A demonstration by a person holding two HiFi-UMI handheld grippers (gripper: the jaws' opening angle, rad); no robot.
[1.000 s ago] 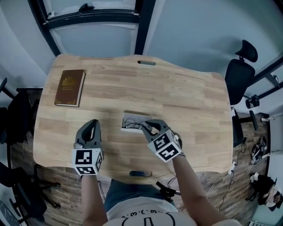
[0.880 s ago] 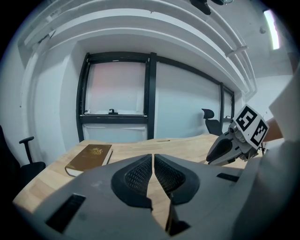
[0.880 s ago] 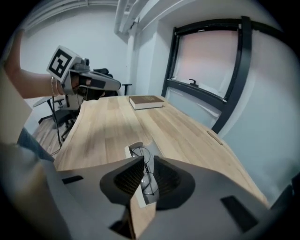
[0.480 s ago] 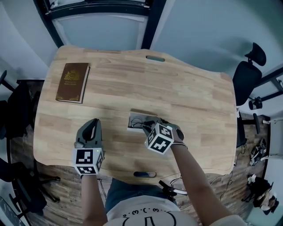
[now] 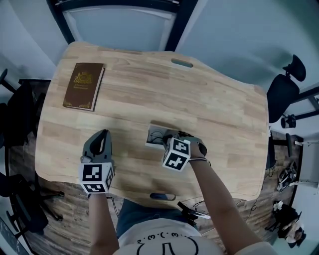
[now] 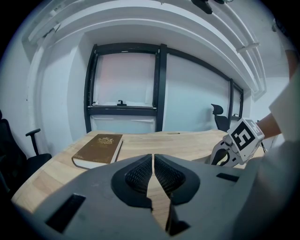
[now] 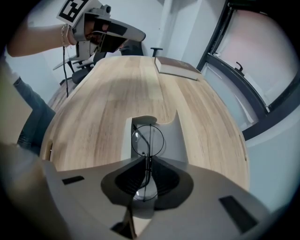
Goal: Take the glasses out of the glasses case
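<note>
A pale open glasses case (image 7: 174, 137) lies on the wooden table (image 5: 214, 114), near its front middle. Thin black round-rimmed glasses (image 7: 148, 140) sit over it, one lens showing beyond the jaws. My right gripper (image 7: 147, 177) is shut on the glasses' frame, at the case's near end; in the head view the right gripper (image 5: 168, 138) covers the right part of the case (image 5: 155, 135). My left gripper (image 5: 100, 143) hovers to the case's left, apart from it. In the left gripper view the left gripper (image 6: 153, 171) is shut with nothing between its pads.
A brown hardcover book (image 5: 83, 85) lies at the table's far left corner, also as the book (image 6: 99, 149) ahead of the left jaws. Black office chairs (image 5: 286, 87) stand at the table's right and left. A window frame (image 5: 124, 10) runs behind the far edge.
My right gripper has pushed forward over the case's right end and turned, its marker cube now nearer the case. The left gripper has stayed about where it was.
</note>
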